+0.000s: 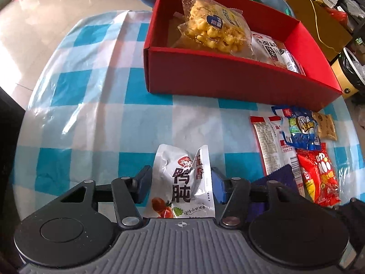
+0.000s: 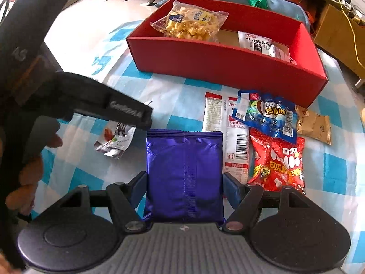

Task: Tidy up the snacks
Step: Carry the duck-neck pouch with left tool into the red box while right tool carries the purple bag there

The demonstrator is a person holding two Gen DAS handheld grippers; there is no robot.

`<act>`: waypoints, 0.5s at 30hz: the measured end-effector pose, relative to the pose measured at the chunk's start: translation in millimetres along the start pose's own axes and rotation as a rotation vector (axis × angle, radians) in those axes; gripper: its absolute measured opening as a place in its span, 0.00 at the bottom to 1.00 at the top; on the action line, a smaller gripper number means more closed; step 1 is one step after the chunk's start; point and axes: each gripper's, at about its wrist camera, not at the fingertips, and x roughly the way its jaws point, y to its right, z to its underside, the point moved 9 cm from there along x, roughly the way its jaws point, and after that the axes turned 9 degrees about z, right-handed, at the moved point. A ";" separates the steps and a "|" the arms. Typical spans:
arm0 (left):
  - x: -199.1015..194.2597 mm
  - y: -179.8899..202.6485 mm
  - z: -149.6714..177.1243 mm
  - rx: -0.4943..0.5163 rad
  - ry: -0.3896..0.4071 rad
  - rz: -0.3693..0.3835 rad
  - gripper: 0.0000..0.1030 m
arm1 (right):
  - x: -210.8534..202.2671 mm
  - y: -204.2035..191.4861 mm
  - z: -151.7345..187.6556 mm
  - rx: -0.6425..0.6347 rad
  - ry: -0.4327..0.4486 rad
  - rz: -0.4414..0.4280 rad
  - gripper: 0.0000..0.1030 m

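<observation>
Left wrist view: the left gripper (image 1: 181, 186) has its two fingers pressed against the sides of a silver pouch (image 1: 182, 182) printed with black characters, grasping it above the blue-and-white checked tablecloth (image 1: 91, 114). At 1 o'clock from this gripper sits the red box (image 1: 228, 77), open-topped, which contains a clear bag of yellow puffed snacks (image 1: 216, 29) toward its far end and a white packet with black characters (image 1: 267, 45) just beside that bag, toward the box's right end. At 3 o'clock, near the box's front wall, loose snacks lie together on the cloth: a long white packet with a red top edge (image 1: 269, 141), a blue sausage packet (image 1: 298, 127) overlapping it, a small brown packet (image 1: 326, 125) touching the blue one, and a red candy packet (image 1: 319, 173) below them. Right wrist view: the right gripper (image 2: 184, 186) holds a purple foil bag (image 2: 184, 171), its fingers closed against the bag's two side edges. The left gripper's black body appears at 9 to 10 o'clock in this view, with the silver pouch hanging beneath it. The red box lies at 12 o'clock, and the loose packets at 2 o'clock.
</observation>
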 end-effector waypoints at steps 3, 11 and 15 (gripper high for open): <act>-7.2 -0.8 -0.3 -0.008 0.010 0.017 0.60 | -1.3 -0.9 -1.0 0.002 0.006 0.000 0.63; -15.9 0.9 -3.0 0.009 0.042 0.004 0.60 | -4.2 7.1 -9.0 0.029 0.029 0.018 0.63; -15.8 2.1 0.6 0.025 0.036 0.001 0.60 | -7.2 15.6 -14.1 0.054 0.052 0.033 0.63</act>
